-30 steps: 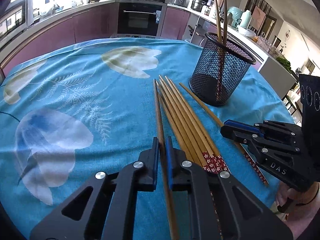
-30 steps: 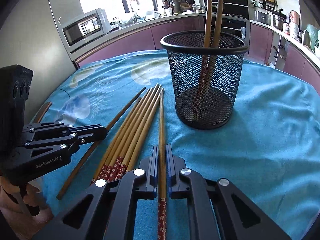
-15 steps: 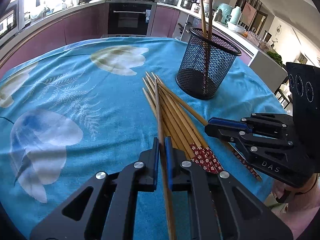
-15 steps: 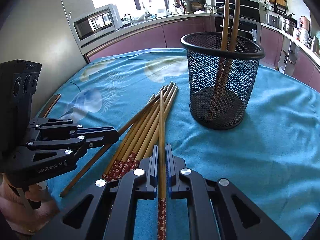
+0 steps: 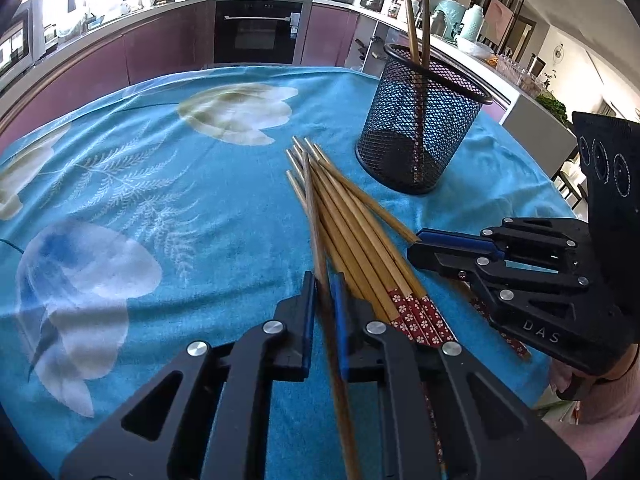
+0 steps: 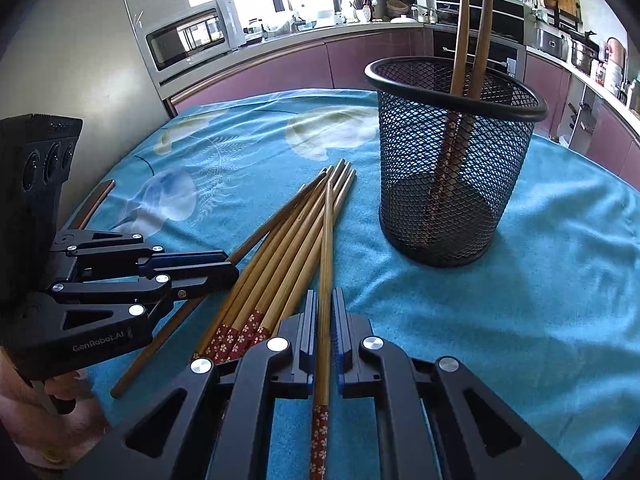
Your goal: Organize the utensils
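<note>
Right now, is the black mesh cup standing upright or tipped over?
Upright. The mesh cup stands on its base on the blue cloth, rim on top, with two chopsticks leaning inside it.

Our left gripper [image 5: 323, 300] points forward and steeply downward, its two blue-padded jaws drawn almost together and pinching a single chopstick [image 5: 316, 236] that runs out ahead between them. Our right gripper [image 6: 325, 312] sits in much the same downward tilt, jaws clamped tight on its own chopstick [image 6: 326, 248], whose patterned end passes back under the gripper body. The two grippers sit side by side, close to each other, each visible at the edge of the other's view with its fingers turned inward. A bit of our hand [image 6: 24, 412] shows wrapped around the left gripper's handle, low in the corner.
</note>
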Demonstrator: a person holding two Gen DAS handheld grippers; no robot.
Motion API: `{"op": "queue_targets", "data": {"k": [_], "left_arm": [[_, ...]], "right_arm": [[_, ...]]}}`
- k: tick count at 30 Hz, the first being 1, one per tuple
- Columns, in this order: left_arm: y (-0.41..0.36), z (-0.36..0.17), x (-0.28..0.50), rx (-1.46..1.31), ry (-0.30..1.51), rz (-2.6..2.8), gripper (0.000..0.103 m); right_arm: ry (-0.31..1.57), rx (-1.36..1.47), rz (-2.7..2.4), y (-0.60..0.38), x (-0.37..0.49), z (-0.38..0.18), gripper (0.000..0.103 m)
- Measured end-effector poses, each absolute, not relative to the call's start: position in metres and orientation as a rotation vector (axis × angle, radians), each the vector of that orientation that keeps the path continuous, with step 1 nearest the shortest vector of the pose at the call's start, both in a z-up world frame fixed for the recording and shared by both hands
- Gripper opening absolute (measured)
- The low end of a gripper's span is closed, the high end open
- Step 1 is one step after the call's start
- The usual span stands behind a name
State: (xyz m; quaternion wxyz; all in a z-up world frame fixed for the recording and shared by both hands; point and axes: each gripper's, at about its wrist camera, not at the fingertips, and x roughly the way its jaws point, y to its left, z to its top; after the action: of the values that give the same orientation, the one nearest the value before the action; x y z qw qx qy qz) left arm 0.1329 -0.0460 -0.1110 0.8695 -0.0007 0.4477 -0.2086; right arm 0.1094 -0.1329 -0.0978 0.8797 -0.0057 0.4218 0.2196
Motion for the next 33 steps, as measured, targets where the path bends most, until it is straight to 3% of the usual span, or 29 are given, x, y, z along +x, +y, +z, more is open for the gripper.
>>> {"op": "queue_targets", "data": {"k": [28,31,33], "left_arm": [[-0.031,-0.027,0.107,-0.098,0.744,-0.571,0.007],[-0.030,-0.023,0.105,-0.102,0.736,-0.569,0.007],[-0.030,-0.024,0.105,-0.105,0.739,-0.564,0.007]], "right_arm": [[0.662,0.084,0.497,-0.180,0.080,-0.027,0.005],[0.719,0.051,0.490,-0.176,0.088,-0.036,0.010],[0.768,0.025,0.478,-0.169,0.095,-0.050,0.021]]}}
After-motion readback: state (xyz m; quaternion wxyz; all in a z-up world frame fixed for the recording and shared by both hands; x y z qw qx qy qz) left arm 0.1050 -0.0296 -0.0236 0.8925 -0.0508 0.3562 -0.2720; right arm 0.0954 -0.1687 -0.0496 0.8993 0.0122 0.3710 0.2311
